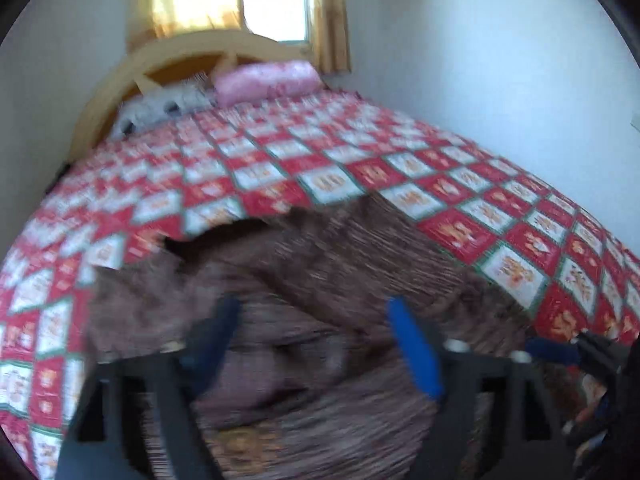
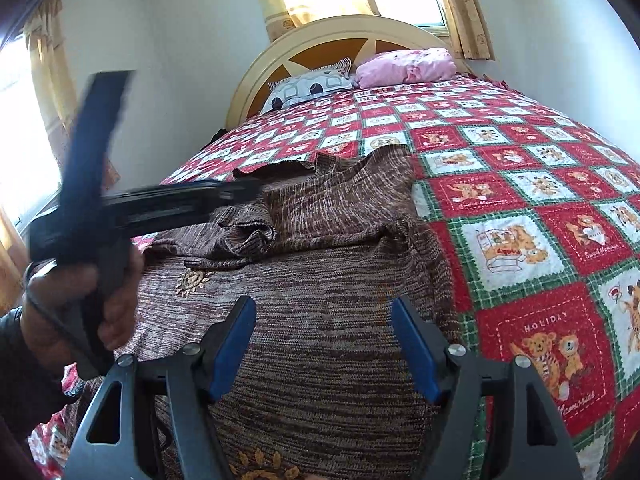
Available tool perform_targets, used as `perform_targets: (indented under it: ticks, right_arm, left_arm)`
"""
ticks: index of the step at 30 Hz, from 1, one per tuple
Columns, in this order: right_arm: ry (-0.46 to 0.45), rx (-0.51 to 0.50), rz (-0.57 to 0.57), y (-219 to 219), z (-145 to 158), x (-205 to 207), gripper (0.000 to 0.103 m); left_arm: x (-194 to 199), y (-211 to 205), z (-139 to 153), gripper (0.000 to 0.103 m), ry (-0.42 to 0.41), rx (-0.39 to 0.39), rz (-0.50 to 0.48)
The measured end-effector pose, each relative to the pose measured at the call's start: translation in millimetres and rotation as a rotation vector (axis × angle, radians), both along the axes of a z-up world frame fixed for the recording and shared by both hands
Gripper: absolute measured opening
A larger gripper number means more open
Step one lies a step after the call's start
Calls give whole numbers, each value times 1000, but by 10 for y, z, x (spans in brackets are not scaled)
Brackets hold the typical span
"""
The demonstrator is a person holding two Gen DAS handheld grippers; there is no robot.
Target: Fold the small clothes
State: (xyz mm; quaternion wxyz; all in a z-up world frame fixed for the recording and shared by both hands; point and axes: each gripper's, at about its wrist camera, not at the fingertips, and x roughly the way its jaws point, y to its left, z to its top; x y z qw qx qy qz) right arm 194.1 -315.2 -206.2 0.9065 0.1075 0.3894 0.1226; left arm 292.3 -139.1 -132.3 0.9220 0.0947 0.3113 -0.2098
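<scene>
A brown mottled knit sweater (image 1: 340, 248) (image 2: 320, 264) with orange leaf embroidery lies spread on the bed, one sleeve (image 2: 240, 232) bunched over its body. My left gripper (image 1: 314, 304) hangs open just above the sweater, with no cloth between its blue pads; its view is blurred. In the right wrist view that left gripper (image 2: 252, 191) reaches in from the left, held by a hand (image 2: 60, 304), with its tip over the folded sleeve. My right gripper (image 2: 324, 304) stands open over the sweater's near part, and its blue pads (image 2: 416, 356) are not pressing on cloth.
The bed carries a red, white and green patchwork quilt (image 2: 520, 208) with teddy bear squares. A pink pillow (image 2: 404, 66) and a grey patterned pillow (image 2: 308, 88) lean on the wooden headboard (image 2: 340, 28). Curtained windows are behind and on the left; a white wall runs along the right.
</scene>
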Motion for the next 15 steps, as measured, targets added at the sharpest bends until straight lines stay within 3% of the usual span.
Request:
perform_targets:
  ticks: [2,4,7,10,12,15]
  right_arm:
    - [4,-2,2,7,-9,1,71]
    - [6,-8,4,21,-16,0,71]
    - [7,-31,3,53,-16,16,71]
    - [7,-119,1,160,74,30,71]
    - [2,-163,41,274,171,71,71]
    - [-3,-232,118,551,359,232,71]
  left_arm:
    - [65,270,8,92,-37,52,97]
    - [246,629,-99,92,-39,178,287]
    - [510,1140,-335,92,18,313,509]
    - [639,1556,-604,93,128,309,572]
    - [629,1651,-606,95,140,258,566]
    - [607,1650,-617,103,121,287,605]
